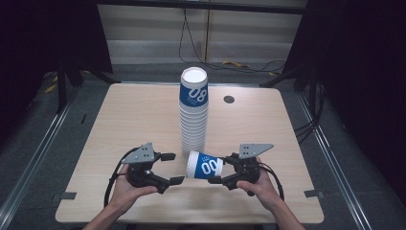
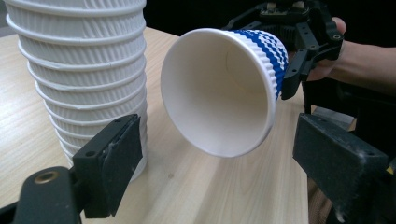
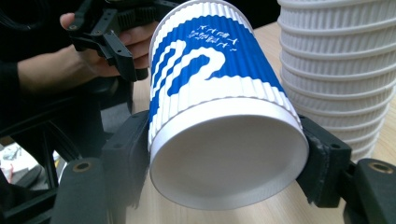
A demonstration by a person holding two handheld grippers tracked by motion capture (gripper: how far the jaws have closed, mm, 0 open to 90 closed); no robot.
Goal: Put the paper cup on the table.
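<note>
A blue and white ribbed paper cup (image 1: 205,165) lies on its side in the air just in front of a tall stack of the same cups (image 1: 194,115). My right gripper (image 1: 220,170) is shut on the cup near its base, and both pads press its sides in the right gripper view (image 3: 229,158). The cup's mouth (image 2: 219,88) faces my left gripper (image 1: 173,168). That gripper stands open, its jaws wide apart (image 2: 215,163) and not touching the cup. The stack (image 2: 84,70) rises beside its left jaw.
The wooden table (image 1: 134,120) has a round cable hole (image 1: 229,99) at the back right. Dark curtains and floor rails flank the table. The cup stack (image 3: 341,60) stands close to the held cup's right in the right gripper view.
</note>
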